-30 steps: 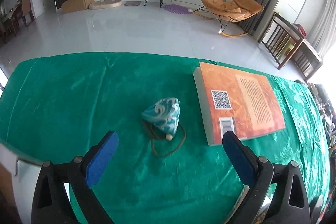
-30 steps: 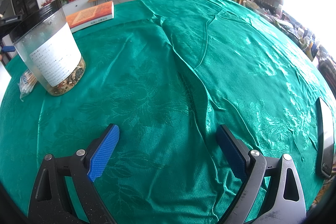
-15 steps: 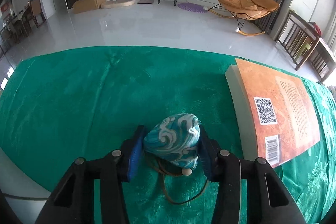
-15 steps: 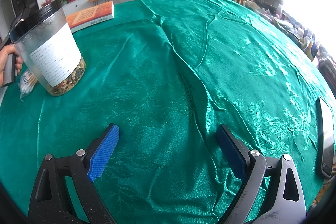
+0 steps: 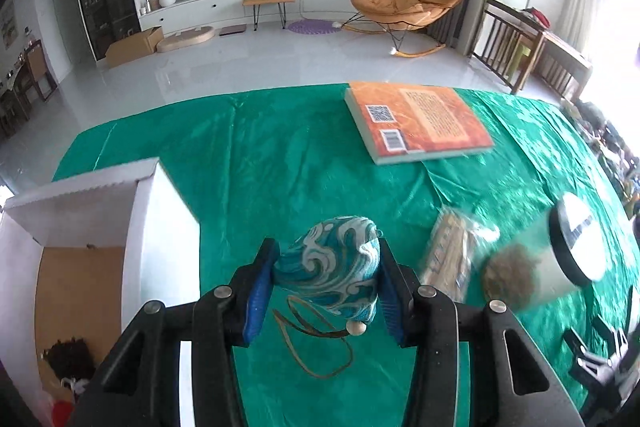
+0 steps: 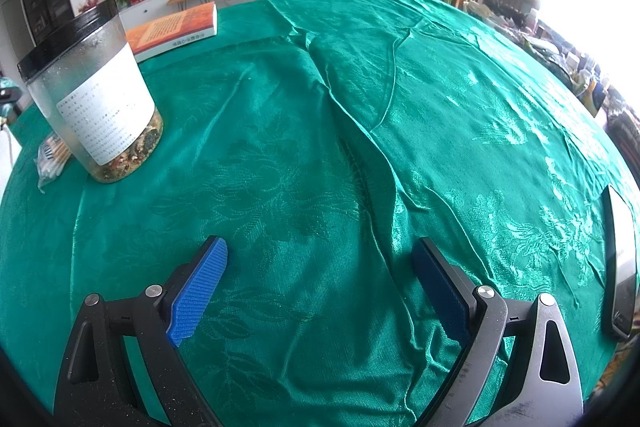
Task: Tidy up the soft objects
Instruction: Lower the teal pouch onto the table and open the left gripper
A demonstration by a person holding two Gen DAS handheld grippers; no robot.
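Left gripper (image 5: 326, 277) clamps the pouch (image 5: 330, 267) between its pads, tip pointing far-right, cord dangling near; right gripper (image 6: 320, 287) gapes, holding nothing.

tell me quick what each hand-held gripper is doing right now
Left hand-held gripper: closed on the blue patterned pouch.
Right hand-held gripper: open, holding nothing, above the green tablecloth.

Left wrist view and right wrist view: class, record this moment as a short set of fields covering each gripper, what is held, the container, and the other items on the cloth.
left gripper: shut on the blue patterned pouch, raised off the cloth, cord dangling
right gripper: open, holding nothing, over the green tablecloth
container: white box, open, left of the pouch
other items: orange book; lidded jar; clear packet beside the jar
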